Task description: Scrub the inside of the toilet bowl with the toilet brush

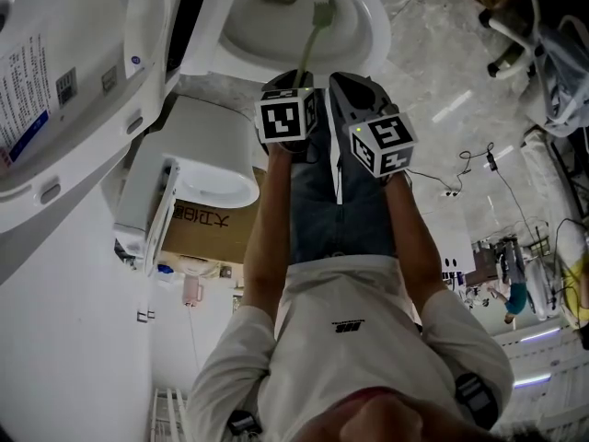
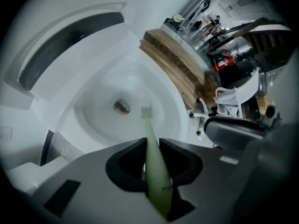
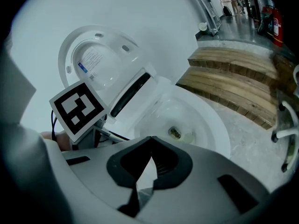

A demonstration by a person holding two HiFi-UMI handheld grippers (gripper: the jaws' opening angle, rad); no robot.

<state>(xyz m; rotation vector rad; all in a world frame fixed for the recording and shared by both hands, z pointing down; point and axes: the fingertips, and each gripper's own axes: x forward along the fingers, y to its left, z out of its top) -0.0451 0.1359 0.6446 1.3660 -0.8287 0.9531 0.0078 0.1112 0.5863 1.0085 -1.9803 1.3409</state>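
Two hand-held grippers are poised over an open toilet bowl (image 1: 373, 40), which occupies the top centre of the head view. The left gripper (image 2: 152, 146) has its jaws closed on the pale green handle of the toilet brush (image 2: 148, 129). The bristle end reaches down inside the bowl, just right of the drain opening (image 2: 121, 107); contact with the porcelain cannot be judged. The right gripper (image 3: 151, 140), just right of the left one, has its jaw tips together with nothing between them. The raised lid (image 3: 93, 64) stands at upper left of the right gripper view, with wooden boards (image 3: 233, 85) at right.
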